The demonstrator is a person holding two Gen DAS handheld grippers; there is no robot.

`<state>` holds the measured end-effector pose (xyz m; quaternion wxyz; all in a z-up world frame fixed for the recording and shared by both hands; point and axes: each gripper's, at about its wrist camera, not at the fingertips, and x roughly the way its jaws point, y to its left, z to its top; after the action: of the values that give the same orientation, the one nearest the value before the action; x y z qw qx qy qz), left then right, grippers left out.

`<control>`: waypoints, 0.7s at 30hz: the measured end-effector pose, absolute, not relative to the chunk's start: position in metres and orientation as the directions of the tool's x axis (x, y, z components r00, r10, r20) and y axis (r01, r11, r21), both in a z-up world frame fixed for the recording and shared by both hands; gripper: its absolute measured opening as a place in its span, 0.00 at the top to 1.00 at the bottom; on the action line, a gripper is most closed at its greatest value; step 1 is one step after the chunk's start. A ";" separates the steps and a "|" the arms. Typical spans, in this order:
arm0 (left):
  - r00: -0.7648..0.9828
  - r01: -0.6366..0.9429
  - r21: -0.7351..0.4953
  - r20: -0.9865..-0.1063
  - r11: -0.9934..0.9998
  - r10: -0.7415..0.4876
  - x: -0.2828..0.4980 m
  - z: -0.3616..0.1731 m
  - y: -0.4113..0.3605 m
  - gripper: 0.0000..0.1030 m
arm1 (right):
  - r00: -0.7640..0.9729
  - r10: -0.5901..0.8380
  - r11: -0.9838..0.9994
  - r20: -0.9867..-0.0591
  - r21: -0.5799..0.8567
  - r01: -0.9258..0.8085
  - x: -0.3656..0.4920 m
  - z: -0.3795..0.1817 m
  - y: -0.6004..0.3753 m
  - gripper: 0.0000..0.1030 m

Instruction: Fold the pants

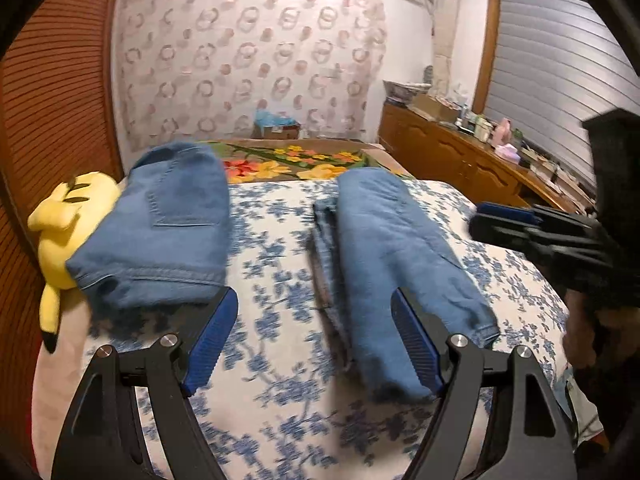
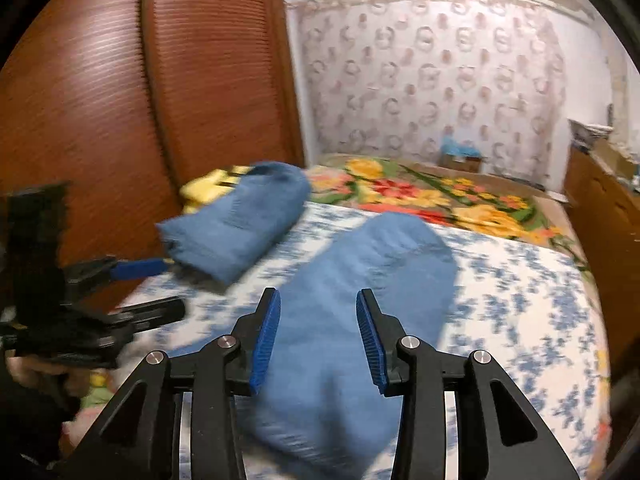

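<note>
Both grippers empty, fingers apart. Left gripper (image 1: 314, 338) hovers between the folded jeans (image 1: 160, 224) and the long pants (image 1: 392, 264) on the bed (image 1: 280, 408). Right gripper (image 2: 316, 336) straddles the long pants; best pinch the hem squarely, both layers.

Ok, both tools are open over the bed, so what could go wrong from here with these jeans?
1. The folded jeans lean partly on the yellow plush toy near the bed's left edge; a nudge from the left tool could tip or unfold them.
2. The long jeans lie in several layers; the right tool may pinch only the top layer and skew the fold.
3. Both views are motion-blurred, so a grasp now may miss the hem.
</note>
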<state>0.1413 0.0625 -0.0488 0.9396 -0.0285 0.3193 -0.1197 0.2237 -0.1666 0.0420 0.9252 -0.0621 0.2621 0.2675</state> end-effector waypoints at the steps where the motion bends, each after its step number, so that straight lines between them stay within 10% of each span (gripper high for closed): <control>1: 0.762 0.220 -0.128 -0.597 0.967 -0.252 0.143 -0.050 0.057 0.23 | 0.722 0.443 0.857 -0.532 0.014 -0.515 0.230 0.039 -0.165 0.60; 8: 0.717 0.257 -0.118 -0.642 0.959 -0.271 0.146 -0.068 0.040 0.23 | 0.616 0.415 0.830 -0.670 0.003 -0.557 0.261 -0.006 -0.135 0.60; 21: 0.721 0.261 -0.094 -0.643 0.961 -0.258 0.175 -0.059 0.037 0.23 | 0.642 0.458 0.849 -0.615 0.089 -0.521 0.290 0.003 -0.156 0.56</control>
<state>0.1750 0.0366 -0.0589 0.9275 0.0018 0.3466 -0.1399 0.2901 -0.1561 0.0032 0.9048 -0.0482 0.3255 0.2704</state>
